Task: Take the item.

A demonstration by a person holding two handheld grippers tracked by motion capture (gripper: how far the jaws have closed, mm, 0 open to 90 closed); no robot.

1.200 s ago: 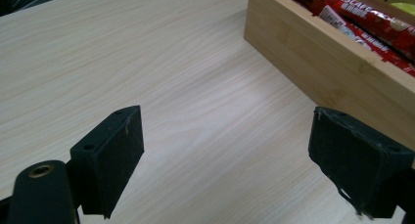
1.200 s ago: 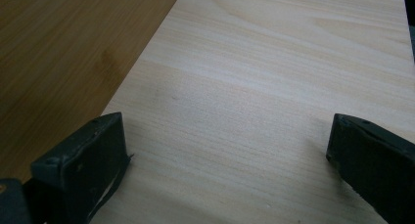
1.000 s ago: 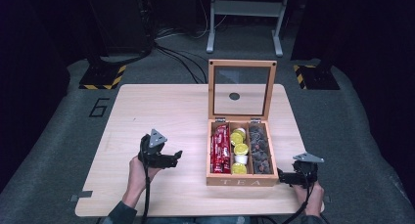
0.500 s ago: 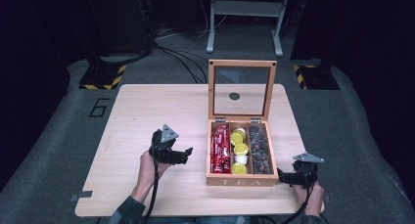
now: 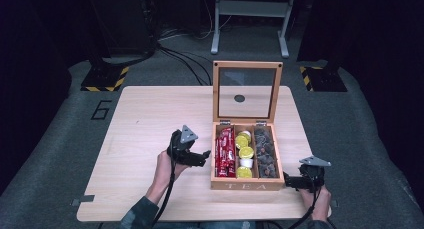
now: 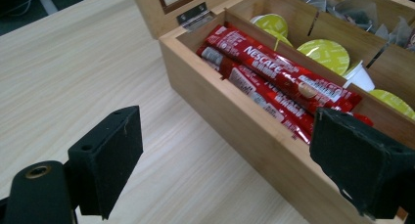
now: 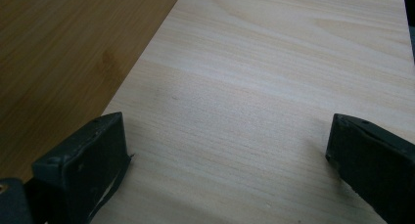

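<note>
A grey floor mat off the desk's left far corner carries a painted "6" point(image 5: 101, 109). The desk point(image 5: 145, 114) is pale wood, in a dark room with black stands, yellow-black hazard tape and loose cables behind it.

The left gripper point(image 5: 202, 158), held in a hand point(image 5: 166, 166) near the desk's middle, hangs released, jaws spread wide, just beside the left wall of the wooden box point(image 5: 245, 183). In the left gripper view one jaw stands over the bare desk and the other over the box's near rim.

The box sits toward the right near corner, glass lid point(image 5: 247, 91) upright, "TEA" burned into its front. It has three compartments: the left holds red sachets point(image 6: 274, 75) printed "NESCAFE", at least three; the middle holds four yellow-lidded pods point(image 5: 245, 153); the right holds dark tea bags point(image 5: 265, 152), too jumbled to count.

The right gripper point(image 5: 288, 179) lies at the box's right near corner, also released, jaws wide over bare desk.
</note>
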